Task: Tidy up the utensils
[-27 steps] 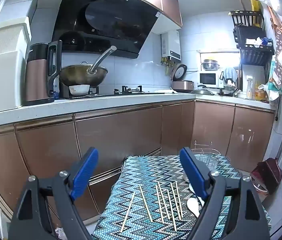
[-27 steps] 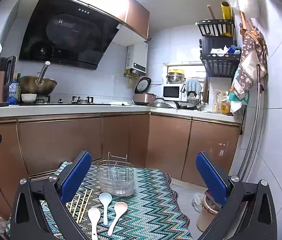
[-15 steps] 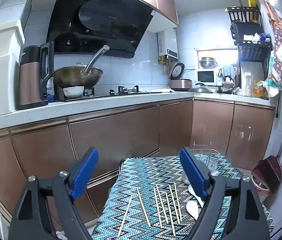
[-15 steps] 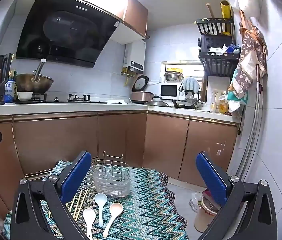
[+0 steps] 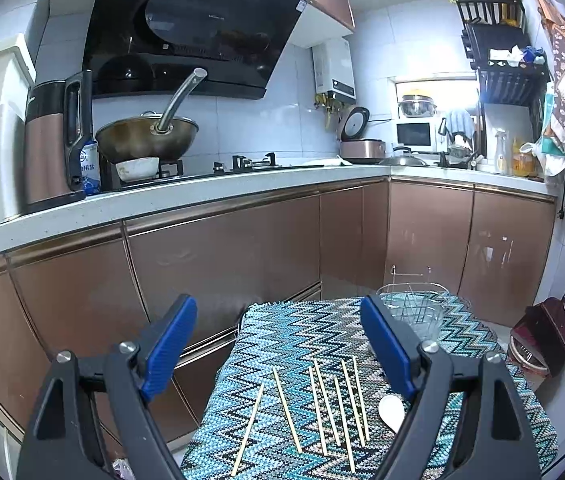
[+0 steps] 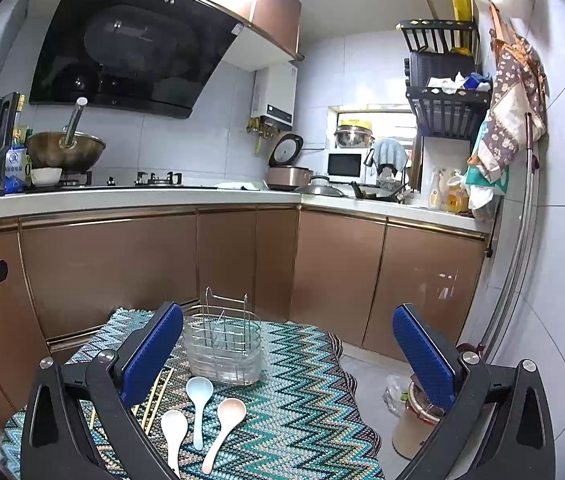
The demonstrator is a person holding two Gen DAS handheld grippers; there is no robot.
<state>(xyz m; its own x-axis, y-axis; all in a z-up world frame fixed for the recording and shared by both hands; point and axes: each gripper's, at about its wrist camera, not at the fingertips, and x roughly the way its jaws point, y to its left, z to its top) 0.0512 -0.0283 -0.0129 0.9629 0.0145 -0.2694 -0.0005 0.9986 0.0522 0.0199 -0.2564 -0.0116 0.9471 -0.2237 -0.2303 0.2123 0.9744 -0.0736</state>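
Right wrist view has the whole job laid out: the clear utensil caddy (image 6: pixel 222 350) with its wire frame sits upright on the zigzag cloth (image 6: pixel 306 408), and I'm using it as my anchor for everything. Just in front of it lie three spoons, a blue one (image 6: pixel 198 400), a white one (image 6: pixel 173 430) and a pinkish one (image 6: pixel 222 420), bowls toward the caddy and handles toward me, which should make them easy to grab by the handle. Left of the caddy are the chopsticks (image 5: pixel 322 408), six loose sticks spread out roughly parallel on the cloth, not touching the caddy. My right gripper (image 6: pixel 288 352) is spread wide with nothing in it, hanging above the cloth near the spoons. My left gripper (image 5: pixel 280 344) is also wide apart and empty, lined up over the chopsticks, so I'd guess that's its side of the work. Nothing's in the caddy yet as far as I can tell, so I reckon this is right at the start. Thin sticks lying flat on fabric will probably be fiddly to pinch.
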